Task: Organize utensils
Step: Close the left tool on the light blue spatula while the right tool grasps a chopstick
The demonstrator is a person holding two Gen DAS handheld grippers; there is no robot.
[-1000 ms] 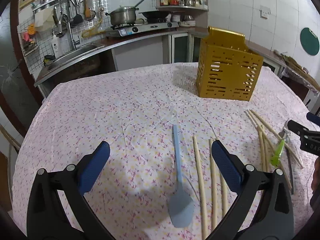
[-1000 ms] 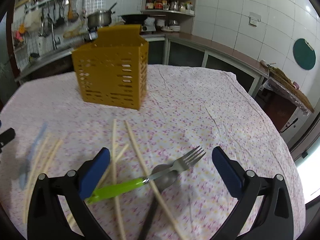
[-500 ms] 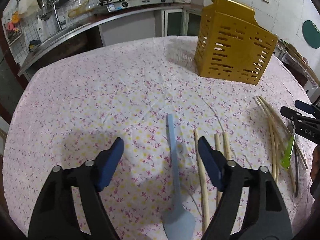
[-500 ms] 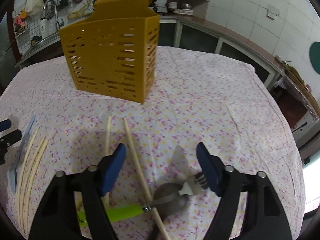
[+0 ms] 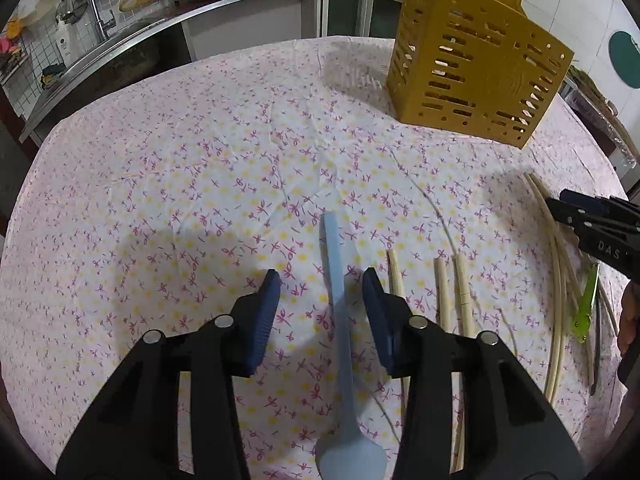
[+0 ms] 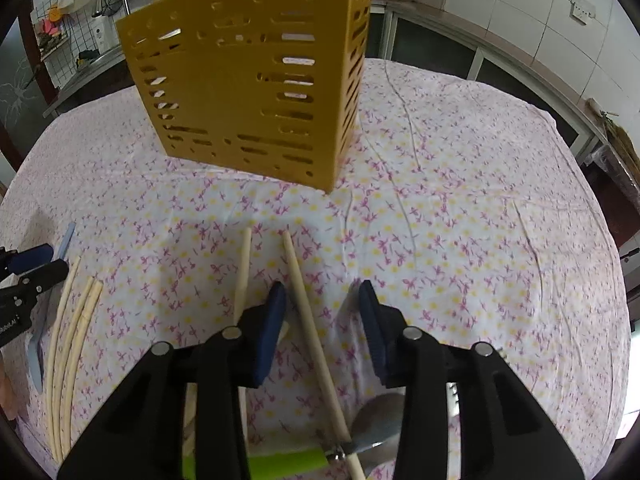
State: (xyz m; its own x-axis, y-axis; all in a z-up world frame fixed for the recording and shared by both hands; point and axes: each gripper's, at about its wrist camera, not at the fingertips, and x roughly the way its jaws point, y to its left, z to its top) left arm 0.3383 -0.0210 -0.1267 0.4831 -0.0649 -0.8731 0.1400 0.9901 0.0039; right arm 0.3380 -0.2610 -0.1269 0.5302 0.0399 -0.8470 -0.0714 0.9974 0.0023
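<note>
Straddling the pale blue spatula (image 5: 338, 304), your left gripper (image 5: 320, 280) has been closing, pads not yet touching. Right of it, your right gripper (image 6: 322, 294) narrows around a chopstick (image 6: 308, 320), untouched; the yellow utensil holder (image 6: 256, 80) stands beyond.

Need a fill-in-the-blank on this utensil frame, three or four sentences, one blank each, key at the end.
1. The pale blue spatula lies between the pads of the ____ claw.
2. The slotted caddy standing on the tablecloth is ____ in colour.
3. The fork handle under the right claw is bright ____.
4. The wooden chopstick passes between the right claw's two ____.

Missing words: left; yellow; green; pads
</note>
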